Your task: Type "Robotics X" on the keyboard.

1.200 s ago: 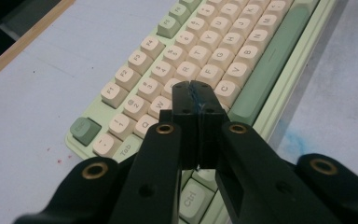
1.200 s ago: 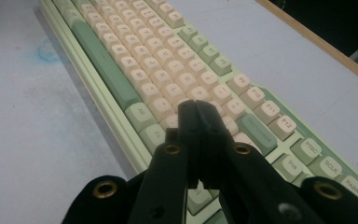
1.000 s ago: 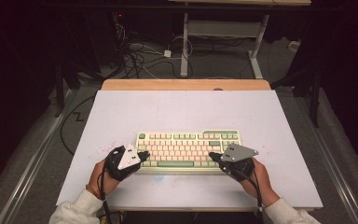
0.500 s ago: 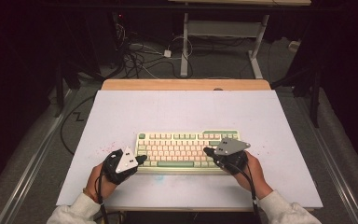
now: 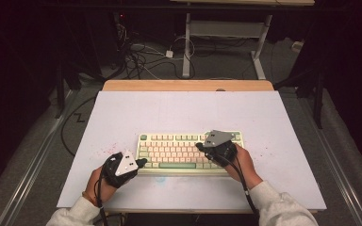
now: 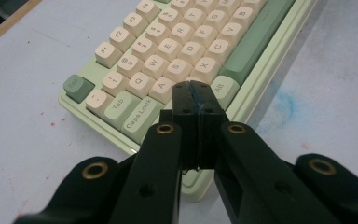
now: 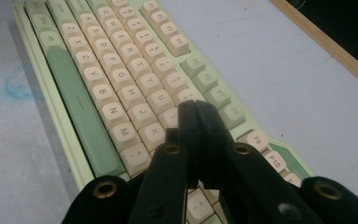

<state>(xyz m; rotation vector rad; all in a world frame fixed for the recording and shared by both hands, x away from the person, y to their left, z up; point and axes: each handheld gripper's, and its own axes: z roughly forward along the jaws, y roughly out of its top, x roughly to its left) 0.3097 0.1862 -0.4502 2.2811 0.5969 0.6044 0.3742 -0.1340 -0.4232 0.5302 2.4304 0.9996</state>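
We've got both sets of fingers closed, empty: right gripper (image 5: 201,147) over keyboard (image 5: 179,149) mid-rows, left gripper (image 5: 142,162) at its left end.

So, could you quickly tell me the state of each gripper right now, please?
Left gripper: closed, holding nothing, tips over the keyboard.
Right gripper: closed, holding nothing, tips over the keys.
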